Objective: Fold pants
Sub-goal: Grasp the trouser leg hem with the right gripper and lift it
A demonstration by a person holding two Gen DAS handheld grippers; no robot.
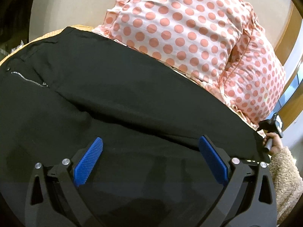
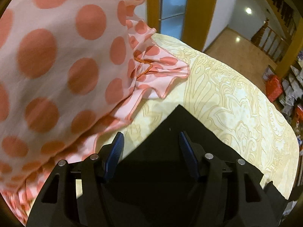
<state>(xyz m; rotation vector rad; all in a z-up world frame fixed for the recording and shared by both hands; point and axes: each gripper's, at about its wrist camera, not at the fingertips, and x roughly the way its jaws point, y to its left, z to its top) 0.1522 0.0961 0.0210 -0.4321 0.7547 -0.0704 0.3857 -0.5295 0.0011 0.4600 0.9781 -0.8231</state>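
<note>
The black pants lie spread across the bed, waistband and zipper at the far left, legs running rightward to a cuff near the bed's far end. The left gripper hovers low over the middle of the cloth, its blue pads spread wide and holding nothing. Just behind the pants sits a polka-dot pillow, its frill touching or overlapping their back edge.

Further right, the right gripper hangs over the cuff corner, which points out onto the cream bedspread. Its jaws are also spread, one pad on either side of the dark cloth; whether they touch it cannot be told. The pillow's frill lies just beside that corner.

The step looks like getting a hold before a fold: pants flat, neither gripper closed. Next, each gripper probably needs to drop onto an edge, pinch the cloth, then lift and carry the cuff end toward the waistband without snagging the pillow.
</note>
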